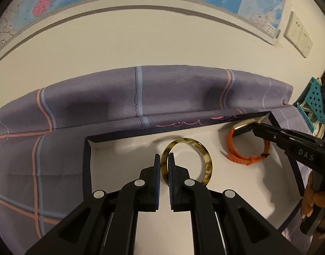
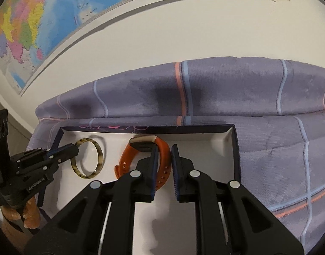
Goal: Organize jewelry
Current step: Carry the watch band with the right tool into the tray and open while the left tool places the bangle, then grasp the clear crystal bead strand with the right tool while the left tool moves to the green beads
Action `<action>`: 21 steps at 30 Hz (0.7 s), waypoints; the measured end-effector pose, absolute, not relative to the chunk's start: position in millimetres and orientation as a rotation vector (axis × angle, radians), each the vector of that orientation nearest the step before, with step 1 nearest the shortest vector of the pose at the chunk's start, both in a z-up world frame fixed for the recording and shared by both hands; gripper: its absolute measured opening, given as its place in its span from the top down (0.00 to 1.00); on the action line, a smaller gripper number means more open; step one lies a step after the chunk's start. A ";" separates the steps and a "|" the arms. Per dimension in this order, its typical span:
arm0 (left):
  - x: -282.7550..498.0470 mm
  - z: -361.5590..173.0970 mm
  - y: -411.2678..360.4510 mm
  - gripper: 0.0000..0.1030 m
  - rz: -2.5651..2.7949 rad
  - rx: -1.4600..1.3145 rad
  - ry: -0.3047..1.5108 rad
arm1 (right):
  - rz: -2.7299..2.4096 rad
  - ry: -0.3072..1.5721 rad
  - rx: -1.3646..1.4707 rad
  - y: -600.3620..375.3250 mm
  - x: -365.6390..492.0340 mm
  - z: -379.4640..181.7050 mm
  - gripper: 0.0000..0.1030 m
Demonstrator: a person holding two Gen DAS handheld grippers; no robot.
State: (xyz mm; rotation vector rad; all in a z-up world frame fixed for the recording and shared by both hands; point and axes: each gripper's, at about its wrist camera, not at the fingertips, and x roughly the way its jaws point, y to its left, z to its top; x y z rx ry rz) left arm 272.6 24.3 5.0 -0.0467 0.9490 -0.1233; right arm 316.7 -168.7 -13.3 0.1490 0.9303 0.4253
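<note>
Jewelry is gathered inside a shallow white tray with dark walls (image 1: 89,155), which lies on a purple checked cloth with pink and blue stripes (image 1: 24,170); every place below is given relative to that tray. On its floor toward the right wall lies an orange rubber-strapped watch with a pale gold case (image 2: 162,148), and near the middle stands a mottled tortoiseshell bangle (image 1: 207,161), tilted on its rim.

The left claw (image 1: 163,159) is clenched on the near-left part of the bangle's band, one pad inside the ring and one outside. The right claw (image 2: 163,152) is set astride the watch strap, but a gap shows between the strap and the outer pad, so the grip appears loosened rather than firm.

As a judgement, the bangle could roll or topple if let go while tilted, being round and hard. The watch might catch on a pad as the right claw is drawn off, or be nudged against the right wall.
</note>
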 end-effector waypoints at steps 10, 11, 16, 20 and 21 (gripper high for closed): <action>268.1 9.0 27.9 0.72 -0.113 -0.049 0.958 | 0.465 0.804 0.132 -189.9 263.4 17.2 0.54; 260.1 13.7 28.0 0.69 -0.116 -0.044 0.936 | 0.504 0.792 0.134 -193.7 250.5 21.7 0.54; 203.9 36.0 19.3 0.60 -0.198 0.011 0.836 | 0.629 0.758 0.049 -203.6 185.8 31.3 0.52; 155.2 39.3 6.2 0.55 -0.280 0.048 0.800 | 0.707 0.786 -0.025 -202.3 138.1 18.4 0.54; 147.0 38.1 3.2 0.55 -0.294 0.052 0.799 | 0.728 0.805 -0.043 -201.5 124.9 11.8 0.57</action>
